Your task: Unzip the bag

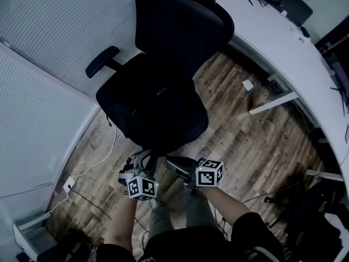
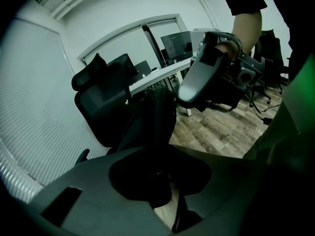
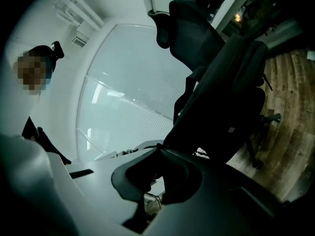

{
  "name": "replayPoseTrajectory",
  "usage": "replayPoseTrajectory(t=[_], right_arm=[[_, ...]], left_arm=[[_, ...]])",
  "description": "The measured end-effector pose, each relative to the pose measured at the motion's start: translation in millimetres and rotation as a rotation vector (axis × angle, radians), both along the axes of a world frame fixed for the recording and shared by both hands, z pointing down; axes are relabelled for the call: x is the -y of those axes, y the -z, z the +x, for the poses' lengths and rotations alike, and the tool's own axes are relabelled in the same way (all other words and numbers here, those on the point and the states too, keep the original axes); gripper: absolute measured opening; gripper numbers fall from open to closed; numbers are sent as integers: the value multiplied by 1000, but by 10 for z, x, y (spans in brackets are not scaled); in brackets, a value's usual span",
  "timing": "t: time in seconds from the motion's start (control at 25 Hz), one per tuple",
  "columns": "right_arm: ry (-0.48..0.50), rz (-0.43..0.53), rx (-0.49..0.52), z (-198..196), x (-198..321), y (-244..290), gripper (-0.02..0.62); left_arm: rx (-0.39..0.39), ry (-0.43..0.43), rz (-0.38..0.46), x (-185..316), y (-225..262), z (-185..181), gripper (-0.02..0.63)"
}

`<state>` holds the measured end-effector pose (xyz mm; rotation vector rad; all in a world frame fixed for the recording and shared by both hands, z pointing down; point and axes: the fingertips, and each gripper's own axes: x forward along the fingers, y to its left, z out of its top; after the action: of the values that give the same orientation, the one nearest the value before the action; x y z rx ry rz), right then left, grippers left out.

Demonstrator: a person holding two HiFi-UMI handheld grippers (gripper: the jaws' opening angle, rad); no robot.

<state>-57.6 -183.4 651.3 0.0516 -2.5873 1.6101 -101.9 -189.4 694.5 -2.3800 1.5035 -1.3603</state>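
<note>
A black bag (image 1: pixel 158 108) rests on the seat of a black office chair (image 1: pixel 180 21). Both grippers meet at the bag's near lower edge. My left gripper (image 1: pixel 140 158) points up at it. In the left gripper view the bag (image 2: pixel 157 112) runs down as a dark strip into the left gripper (image 2: pixel 157 181), filling the gap between the jaws. My right gripper (image 1: pixel 170 161) comes in from the right, its jaws together. In the right gripper view the bag (image 3: pixel 231 97) meets the tips of the right gripper (image 3: pixel 157 176); anything pinched there is hidden in the dark.
A curved white desk (image 1: pixel 272 31) runs along the right, its white leg (image 1: pixel 272 102) standing on the wooden floor. The chair's armrest (image 1: pixel 102 61) sticks out to the left. A white socket block with a cable (image 1: pixel 68 185) lies by the ribbed wall panel.
</note>
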Motion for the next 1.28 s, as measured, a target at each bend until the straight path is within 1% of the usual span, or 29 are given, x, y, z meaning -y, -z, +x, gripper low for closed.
replayPoseTrajectory(t=[0.12,0.44,0.56,0.72,0.92,1.08,1.28], right_arm=[[-7,-42,8,69,68,9,44],[30,-61,-1,253,258,61,44],[22,-77,10,362,387,82,44],[31,-58,2,533,579,91,44],[37,-50,-2,677,802,128,44],[27,-62,2,796,963,117,44],[-17,-74,12,956,1235,107,44]], left_arm=[[-3,15,-8,3,-11,-12,101],[-26,64,-20,34,-12,-7,101],[-34,79,-33,42,-10,-4,101],[-31,102,-57,41,-26,-9,101],[-29,138,-65,87,-23,-5,100],[-25,160,-79,92,-37,3,100],[-22,184,-91,106,-53,-13,100]])
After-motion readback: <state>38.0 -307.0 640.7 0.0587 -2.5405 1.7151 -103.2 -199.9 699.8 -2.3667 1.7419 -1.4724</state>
